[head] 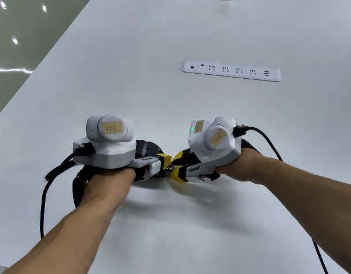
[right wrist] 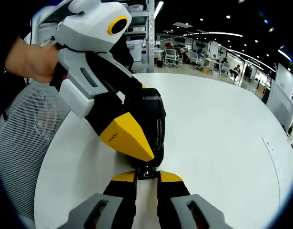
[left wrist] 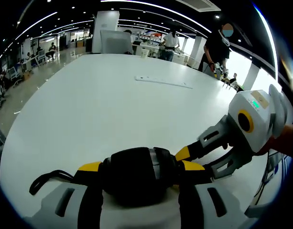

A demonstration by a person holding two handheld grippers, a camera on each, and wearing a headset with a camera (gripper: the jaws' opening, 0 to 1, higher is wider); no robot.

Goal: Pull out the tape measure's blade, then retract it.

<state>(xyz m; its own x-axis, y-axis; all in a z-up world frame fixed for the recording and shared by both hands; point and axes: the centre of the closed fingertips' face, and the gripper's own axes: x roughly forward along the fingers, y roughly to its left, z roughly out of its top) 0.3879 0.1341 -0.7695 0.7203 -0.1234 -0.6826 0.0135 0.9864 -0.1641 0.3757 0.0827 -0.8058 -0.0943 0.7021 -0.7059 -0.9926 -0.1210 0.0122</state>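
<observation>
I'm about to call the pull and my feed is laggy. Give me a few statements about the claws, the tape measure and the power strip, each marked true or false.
1. The left claw grips the tape measure case between its jaws. True.
2. The right claw is held far from the case, with a long stretch of blade drawn out. False: its tips sit right at the case, and no length of blade shows.
3. The power strip lies between the two claws. False: it lies farther off on the table, beyond both.
4. The right claw's tips are closed on a small blade tab at the case's edge. True.
</observation>
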